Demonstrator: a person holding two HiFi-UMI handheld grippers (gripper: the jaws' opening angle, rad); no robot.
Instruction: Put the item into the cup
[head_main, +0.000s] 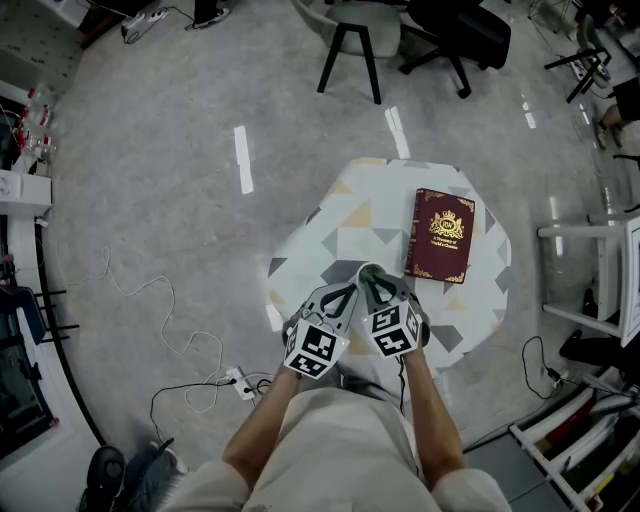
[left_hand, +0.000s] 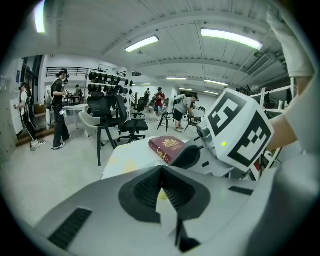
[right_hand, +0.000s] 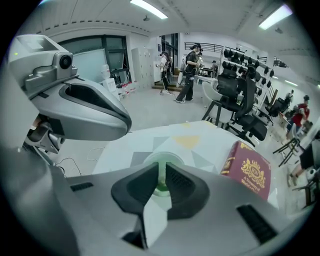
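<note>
A pale green translucent cup (right_hand: 163, 155) stands on the small table with the patterned cloth (head_main: 330, 240). My right gripper (right_hand: 161, 176) straddles the cup's near rim, its jaws closed to a narrow slit on the wall. In the head view the cup (head_main: 371, 268) shows only as a green spot at the right gripper (head_main: 368, 273). My left gripper (head_main: 350, 288) sits right beside it on the left; its pads (left_hand: 150, 187) meet. A small pale yellow patch (left_hand: 162, 195) shows in the gap behind them; I cannot tell what it is.
A dark red book (head_main: 440, 236) with gold print lies on the table's right half, also visible from the right gripper (right_hand: 250, 172). Cables and a power strip (head_main: 238, 381) lie on the floor at left. Chairs (head_main: 360, 30) stand beyond the table, a white rack (head_main: 610, 280) at right.
</note>
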